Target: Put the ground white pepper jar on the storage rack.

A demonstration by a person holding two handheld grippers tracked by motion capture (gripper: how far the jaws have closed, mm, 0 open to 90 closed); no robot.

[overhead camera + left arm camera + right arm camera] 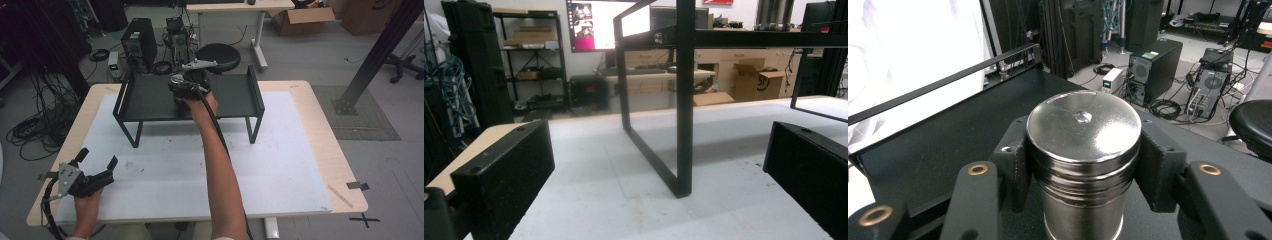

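Steel canister [1083, 160], a polished cylinder with a flat lid and a small dimple at its centre, stands upright on the black shelf [150, 97] of the low metal rack in the middle of the table. In the right gripper view both black jaws press against its sides just below the lid, so the right gripper [1083, 165] is clamped on it. In the high view that gripper [189, 89] sits over the shelf's middle with the forearm stretched across the white mat [280, 165].

The left gripper [97, 160] rests at the near left corner of the mat, jaws spread wide with nothing between them; its own view looks along the mat toward a leg of the rack [685, 125].

The step in hand looks like either setting the canister onto the shelf or lifting it off. I cannot quite tell whether its base is bearing on the shelf or held just above, since the bottom of the can is cut off from view. If it is being placed, the next move calls for easing the jaws apart evenly so the can does not tip, then drawing the gripper back clear of the shelf's raised side rail [943, 80]. If lifted, a straight rise first.
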